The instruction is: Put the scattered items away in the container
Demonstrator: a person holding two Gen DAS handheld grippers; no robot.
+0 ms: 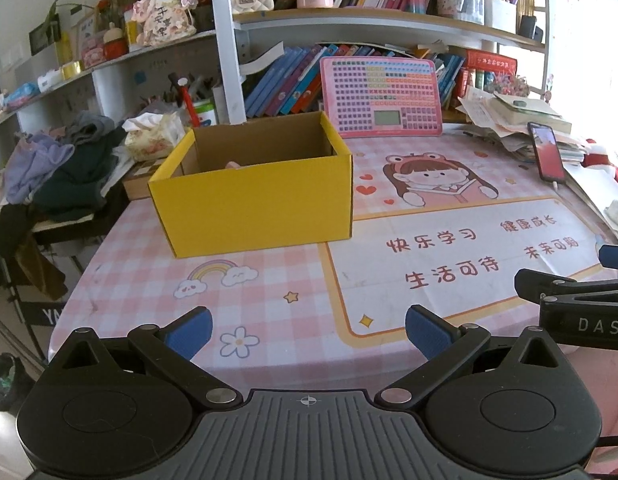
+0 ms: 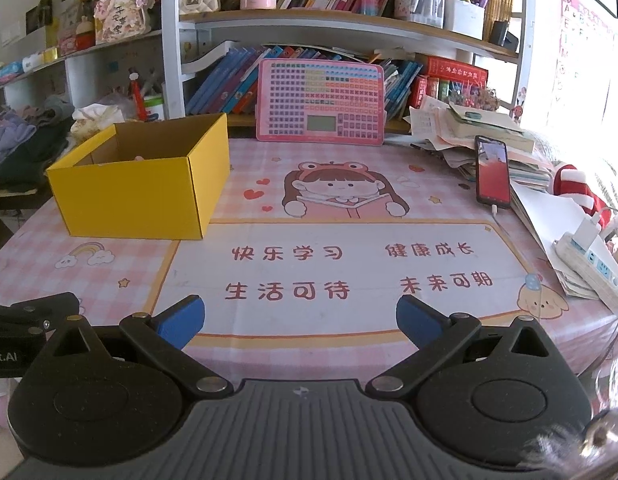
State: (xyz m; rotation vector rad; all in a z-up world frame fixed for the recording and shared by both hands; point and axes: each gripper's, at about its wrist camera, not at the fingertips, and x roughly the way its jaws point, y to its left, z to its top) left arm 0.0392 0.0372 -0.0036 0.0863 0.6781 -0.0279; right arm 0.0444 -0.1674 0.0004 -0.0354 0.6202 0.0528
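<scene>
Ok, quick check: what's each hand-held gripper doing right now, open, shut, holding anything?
Left hand-held gripper: open, holding nothing, above the pink mat.
Right hand-held gripper: open, holding nothing, also above the mat.

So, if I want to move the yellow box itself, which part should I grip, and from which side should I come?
Probably grip the near long wall of the yellow box at its top rim, coming from above with one finger inside and one outside. The box is open-topped and upright, its walls are thin cardboard, and its body looks too wide for the open left hand-held gripper to span.
</scene>
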